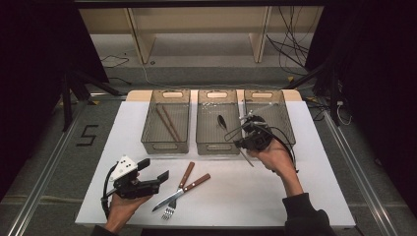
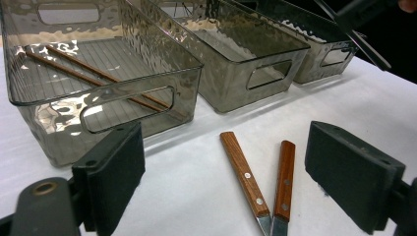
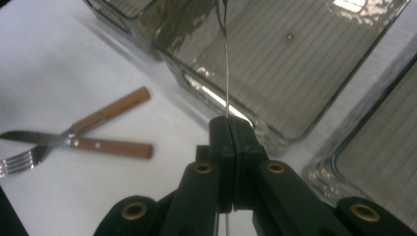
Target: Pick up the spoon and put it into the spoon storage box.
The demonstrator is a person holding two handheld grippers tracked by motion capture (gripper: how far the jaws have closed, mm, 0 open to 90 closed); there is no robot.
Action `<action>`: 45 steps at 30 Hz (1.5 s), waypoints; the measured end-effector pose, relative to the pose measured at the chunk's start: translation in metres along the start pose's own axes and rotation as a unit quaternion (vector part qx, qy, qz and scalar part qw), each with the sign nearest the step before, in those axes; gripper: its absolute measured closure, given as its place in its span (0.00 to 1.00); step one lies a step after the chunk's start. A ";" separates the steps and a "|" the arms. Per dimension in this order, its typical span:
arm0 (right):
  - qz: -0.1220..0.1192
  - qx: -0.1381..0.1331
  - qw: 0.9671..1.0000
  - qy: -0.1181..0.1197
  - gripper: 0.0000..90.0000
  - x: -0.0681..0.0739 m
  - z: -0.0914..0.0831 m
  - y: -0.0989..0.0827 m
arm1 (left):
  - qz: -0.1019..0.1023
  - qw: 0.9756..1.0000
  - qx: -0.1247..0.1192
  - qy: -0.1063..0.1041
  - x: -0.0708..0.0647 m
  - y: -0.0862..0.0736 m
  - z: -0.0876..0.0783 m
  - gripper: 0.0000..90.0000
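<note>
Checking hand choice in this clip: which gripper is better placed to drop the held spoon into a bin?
Right. The right gripper is shut on the spoon and hangs over the middle bin. The left gripper stands open near the fork and knife.

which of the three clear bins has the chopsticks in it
The left bin, farthest from the right gripper: two brown chopsticks lie in it. The middle bin holds a dark spoon.

High view down over the three bins (image 1: 214, 123); both gripper views close beside them (shared: wooden-handled cutlery (image 2: 255, 182)).
</note>
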State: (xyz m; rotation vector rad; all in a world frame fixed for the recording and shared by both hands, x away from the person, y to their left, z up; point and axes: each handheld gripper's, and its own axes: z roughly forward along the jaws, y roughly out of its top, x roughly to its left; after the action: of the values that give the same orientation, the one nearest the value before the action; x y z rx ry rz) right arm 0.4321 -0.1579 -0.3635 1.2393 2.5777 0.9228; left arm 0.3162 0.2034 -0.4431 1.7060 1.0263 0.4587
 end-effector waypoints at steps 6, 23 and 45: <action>0.014 -0.018 1.000 0.003 1.00 -0.005 0.001 0.021 | 0.000 1.000 0.000 0.000 0.000 0.000 0.000 0.16; 0.056 -0.034 0.998 -0.004 1.00 -0.024 0.018 0.070 | -0.001 1.000 0.001 -0.002 0.001 0.000 0.000 0.16; 0.105 -0.018 0.994 -0.012 1.00 -0.036 0.066 0.087 | -0.002 1.000 0.000 -0.004 0.001 0.000 0.000 0.17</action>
State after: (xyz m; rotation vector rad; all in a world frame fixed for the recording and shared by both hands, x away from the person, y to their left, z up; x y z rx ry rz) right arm 0.5371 -0.1125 -0.3707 1.5231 2.4368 0.9786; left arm 0.3165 0.2038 -0.4434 1.7051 1.0231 0.4490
